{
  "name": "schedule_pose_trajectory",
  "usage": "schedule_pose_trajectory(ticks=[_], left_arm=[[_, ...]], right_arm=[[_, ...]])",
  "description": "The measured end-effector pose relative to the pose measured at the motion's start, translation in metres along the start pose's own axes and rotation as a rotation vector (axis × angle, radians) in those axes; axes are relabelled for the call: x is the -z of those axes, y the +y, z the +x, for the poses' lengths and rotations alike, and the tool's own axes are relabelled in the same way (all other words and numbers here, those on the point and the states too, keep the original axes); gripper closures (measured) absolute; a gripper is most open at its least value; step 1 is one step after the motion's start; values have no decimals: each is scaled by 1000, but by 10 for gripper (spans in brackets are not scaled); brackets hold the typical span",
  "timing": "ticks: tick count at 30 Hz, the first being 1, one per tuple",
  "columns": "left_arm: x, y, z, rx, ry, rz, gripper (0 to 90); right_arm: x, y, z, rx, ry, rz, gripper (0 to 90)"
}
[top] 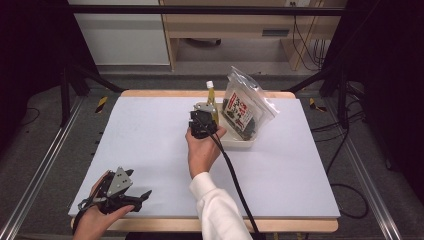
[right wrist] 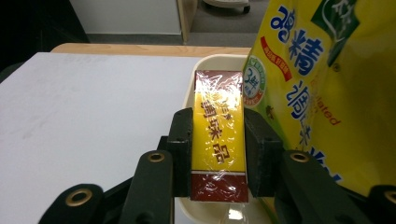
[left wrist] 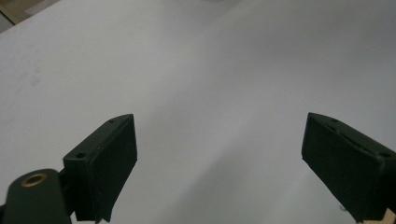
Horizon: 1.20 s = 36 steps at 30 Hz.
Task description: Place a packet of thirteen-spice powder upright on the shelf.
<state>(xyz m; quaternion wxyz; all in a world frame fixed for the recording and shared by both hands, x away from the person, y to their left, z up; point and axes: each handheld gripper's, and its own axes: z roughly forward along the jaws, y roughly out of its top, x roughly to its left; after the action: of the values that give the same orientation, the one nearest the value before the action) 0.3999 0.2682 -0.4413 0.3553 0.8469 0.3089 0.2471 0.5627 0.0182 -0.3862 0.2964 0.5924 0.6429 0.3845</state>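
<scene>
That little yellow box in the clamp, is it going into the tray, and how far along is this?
Already in the white tray: a clear pouch and a yellow bag. In hand: the right gripper is shut on the yellow box over the tray's rim. Whether it is going in or out is unclear. The left gripper is open above the table.

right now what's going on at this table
A person is working with a hand-held gripper in each hand. The right gripper is shut on a small yellow and red box, holding it over a white tray at the far side of the table. The tray also holds a yellow bottle and a clear bag. The left gripper is open, with nothing in it, near the table's front left corner.
</scene>
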Motion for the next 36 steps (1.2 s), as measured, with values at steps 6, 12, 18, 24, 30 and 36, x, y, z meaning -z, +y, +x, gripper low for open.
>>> schedule_pose_trajectory(ticks=[6, 12, 18, 24, 30, 36], left_arm=[[1, 0, 1, -8, 2, 6, 99], [0, 0, 1, -11, 2, 7, 99], [-1, 0, 0, -14, 6, 11, 99], [-2, 0, 0, -18, 7, 14, 98], [-3, 0, 1, -12, 14, 17, 88], [-4, -1, 2, 1, 14, 19, 74]], right_arm=[[1, -1, -1, 3, 21, 8, 596], [12, 2, -3, 24, 37, -19, 538], [27, -3, -9, 45, 71, -47, 512], [43, -9, -17, 58, 118, -69, 482], [56, -16, -18, 136, 186, -87, 411], [68, -25, -22, 183, 250, -91, 337]])
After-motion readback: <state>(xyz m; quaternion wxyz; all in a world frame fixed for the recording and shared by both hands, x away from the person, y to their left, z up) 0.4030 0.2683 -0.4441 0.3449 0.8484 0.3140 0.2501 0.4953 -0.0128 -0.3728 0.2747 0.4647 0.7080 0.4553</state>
